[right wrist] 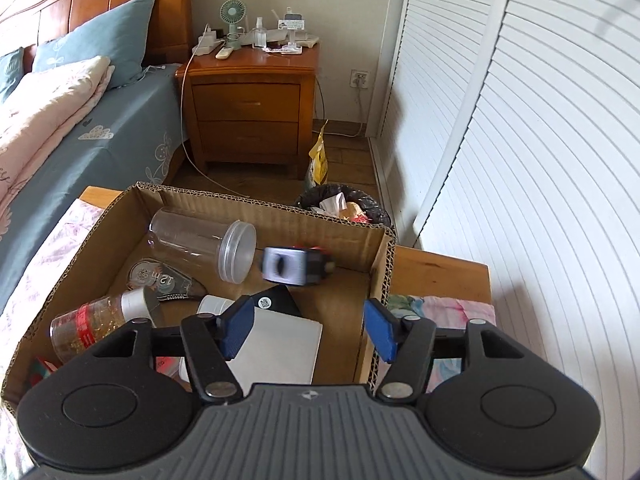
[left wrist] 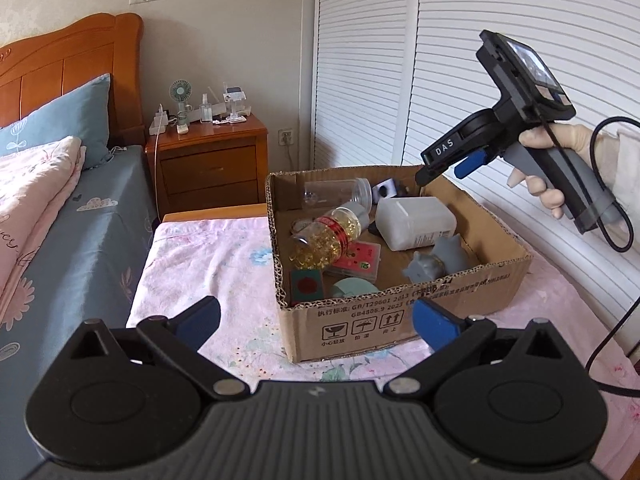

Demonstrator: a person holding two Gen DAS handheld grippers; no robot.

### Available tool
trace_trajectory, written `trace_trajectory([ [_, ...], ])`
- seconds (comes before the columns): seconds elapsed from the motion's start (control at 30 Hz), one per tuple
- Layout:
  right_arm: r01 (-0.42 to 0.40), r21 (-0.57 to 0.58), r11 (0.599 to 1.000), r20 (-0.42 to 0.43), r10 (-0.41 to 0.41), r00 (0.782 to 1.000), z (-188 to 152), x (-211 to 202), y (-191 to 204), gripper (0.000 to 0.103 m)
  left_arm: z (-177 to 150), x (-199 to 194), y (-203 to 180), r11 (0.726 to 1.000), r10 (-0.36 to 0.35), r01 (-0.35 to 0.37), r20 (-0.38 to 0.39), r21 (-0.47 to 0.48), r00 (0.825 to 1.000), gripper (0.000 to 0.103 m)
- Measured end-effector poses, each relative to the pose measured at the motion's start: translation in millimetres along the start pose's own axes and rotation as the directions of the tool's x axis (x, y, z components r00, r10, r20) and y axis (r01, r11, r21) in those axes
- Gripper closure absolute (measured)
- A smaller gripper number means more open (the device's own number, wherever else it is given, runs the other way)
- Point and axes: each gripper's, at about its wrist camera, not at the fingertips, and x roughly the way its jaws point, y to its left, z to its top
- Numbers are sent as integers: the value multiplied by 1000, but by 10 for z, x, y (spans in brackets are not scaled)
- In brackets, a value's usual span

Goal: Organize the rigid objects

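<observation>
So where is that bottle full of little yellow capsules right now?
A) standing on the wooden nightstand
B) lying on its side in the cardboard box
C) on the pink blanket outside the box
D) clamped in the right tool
B: the capsule bottle lies tipped over inside the cardboard box, among the other items, with neither tool touching it.

Open top: cardboard box [left wrist: 400, 312] is clear from above.
Crowded floor: clear jar [right wrist: 200, 242], capsule bottle [left wrist: 324, 240], white bottle [left wrist: 416, 222] lie close together.
Right flank: louvered doors [left wrist: 520, 60] stand near.

wooden nightstand [right wrist: 250, 100], blue-sheeted bed [left wrist: 60, 216], white louvered wardrobe doors [left wrist: 500, 80], daylight
</observation>
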Motion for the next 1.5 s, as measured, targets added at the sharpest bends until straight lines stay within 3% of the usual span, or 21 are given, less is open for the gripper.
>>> trace_trajectory([
  [0.07, 3, 11, 1000, 9, -3, 1000, -40, -110, -10, 16, 16, -11, -31, 1000, 15, -15, 0, 9, 1000, 1],
  [0.17, 27, 2, 1000, 26, -27, 999, -160, -339, 55, 0, 56, -28, -55, 1000, 25, -25, -1, 10, 1000, 1],
  [0.37, 80, 24, 997, 28, -81, 996, -617, -822, 257, 0, 144, 19, -93, 997, 71, -72, -56, -18, 996, 1],
  [0.53, 138, 73, 988, 6, -139, 990, -1066, -1074, 403, 0, 201, 79, -135, 989, 135, -141, -129, -38, 982, 1],
  [0.73, 109, 153, 982, -16, -108, 994, -1385, -1228, 483, 0, 231, 52, -265, 989, 143, -148, -159, -15, 977, 1],
  [1.5, 119, 190, 975, 26, -126, 992, -1483, -1374, 479, 0, 295, -34, -395, 989, 146, -151, -182, -10, 972, 1],
])
